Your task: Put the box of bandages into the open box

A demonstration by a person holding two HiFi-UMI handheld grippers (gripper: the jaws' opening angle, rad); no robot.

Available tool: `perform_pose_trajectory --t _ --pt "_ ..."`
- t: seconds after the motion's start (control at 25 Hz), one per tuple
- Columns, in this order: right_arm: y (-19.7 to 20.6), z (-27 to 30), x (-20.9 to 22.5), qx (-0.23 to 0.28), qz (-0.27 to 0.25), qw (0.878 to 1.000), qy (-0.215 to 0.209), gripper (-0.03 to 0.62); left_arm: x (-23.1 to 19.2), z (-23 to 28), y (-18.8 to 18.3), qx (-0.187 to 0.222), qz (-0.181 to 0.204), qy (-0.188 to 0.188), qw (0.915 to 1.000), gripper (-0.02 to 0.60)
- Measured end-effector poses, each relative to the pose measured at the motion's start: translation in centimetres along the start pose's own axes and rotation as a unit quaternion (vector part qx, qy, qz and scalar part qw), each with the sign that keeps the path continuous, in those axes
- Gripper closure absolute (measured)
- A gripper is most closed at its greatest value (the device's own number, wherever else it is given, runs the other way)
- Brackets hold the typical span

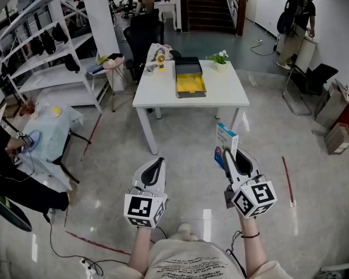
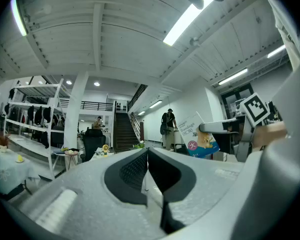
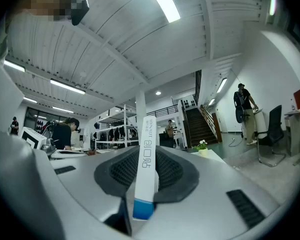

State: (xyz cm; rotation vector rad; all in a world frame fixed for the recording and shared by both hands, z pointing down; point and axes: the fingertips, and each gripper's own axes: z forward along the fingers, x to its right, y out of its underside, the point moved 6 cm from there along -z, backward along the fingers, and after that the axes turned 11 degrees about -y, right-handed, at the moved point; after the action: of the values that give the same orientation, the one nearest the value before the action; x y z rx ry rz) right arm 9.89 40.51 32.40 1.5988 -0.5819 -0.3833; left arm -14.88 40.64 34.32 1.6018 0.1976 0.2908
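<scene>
**Finger state.** The right fingers (image 3: pixel 173 172) are clamped on the box of bandages (image 1: pixel 225 139), with a pad against each broad face. The left fingers (image 2: pixel 131 172) are together with nothing between them.

**Governing relation.** The open box (image 1: pixel 188 67) sits on the white counter (image 1: pixel 228 89), straight ahead of both pairs of fingers and well apart from them, with bare floor between. It lies slightly left of the right fingers and slightly right of the left fingers, so neither hand is clearly nearer. The load is on the right. The long axis of the box of bandages stands upright out of the right fingers. Judged from this, the coming move is a forward carry, followed by lowering into the open box.

**View differences.**
- Head view: the only view that shows the full gap to the open box and its yellow interior.
- Right gripper view: shows the clamp itself and the narrow printed edge of the box of bandages. The open box cannot be made out.
- Left gripper view: shows the printed broad face of the box of bandages, off to the right of the left fingers.
</scene>
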Motion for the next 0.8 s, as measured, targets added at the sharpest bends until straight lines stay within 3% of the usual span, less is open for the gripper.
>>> perform_pose_trajectory --t 0.8 --pt "1.0 -2.1 0.8 0.012 0.024 1.000 -0.006 0.503 1.8 -1.7 1.0 -0.013 -0.002 -0.020 0.9997 0.558"
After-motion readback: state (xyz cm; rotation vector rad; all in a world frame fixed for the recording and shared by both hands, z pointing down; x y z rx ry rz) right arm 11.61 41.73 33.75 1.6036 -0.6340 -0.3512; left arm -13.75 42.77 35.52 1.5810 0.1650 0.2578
